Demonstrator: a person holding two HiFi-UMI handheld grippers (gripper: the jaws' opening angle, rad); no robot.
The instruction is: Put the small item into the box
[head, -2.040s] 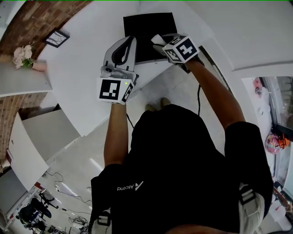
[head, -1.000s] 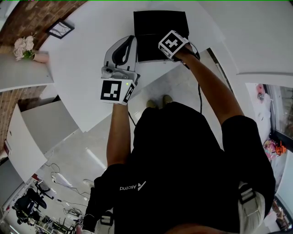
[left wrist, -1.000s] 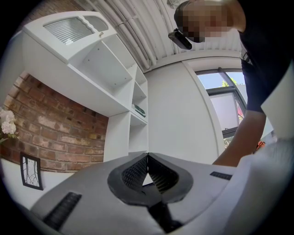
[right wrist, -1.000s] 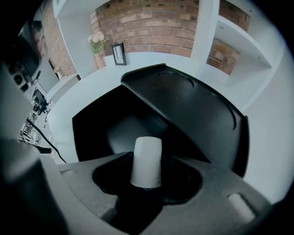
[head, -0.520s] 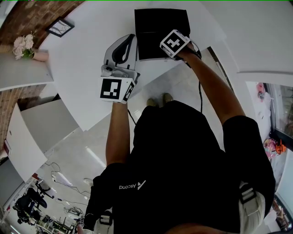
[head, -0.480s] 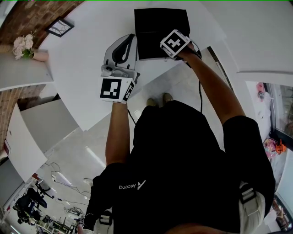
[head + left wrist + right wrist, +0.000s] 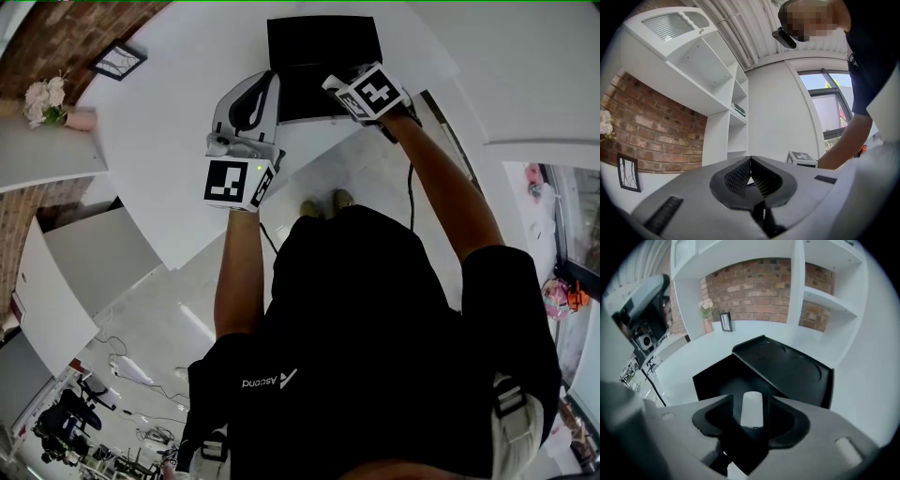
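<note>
Counted one matte black rectangular box [image 7: 323, 56] with its lid laid open behind the tray, one small white rounded oblong item [image 7: 752, 409], and two grey two-jaw grippers, all over one white tabletop [image 7: 150, 141]. Found the right gripper [image 7: 336, 84] tilted down over the box's near right edge, with its jaws spread wide after just having been opening. Saw the small item in the gap between those jaws, lengthwise along them and touched by neither pad, set against the dark inside of the box's tray. Judged it to be lying in the box, on the near side of the lid. Found the left gripper [image 7: 265, 82] just left of the box, pointing about level, with its jaws pressed together at the tips and nothing between them. Noted farther left of the box one small dark-framed picture [image 7: 117, 62] and one bunch of pale flowers [image 7: 42, 97], both well apart from it.
</note>
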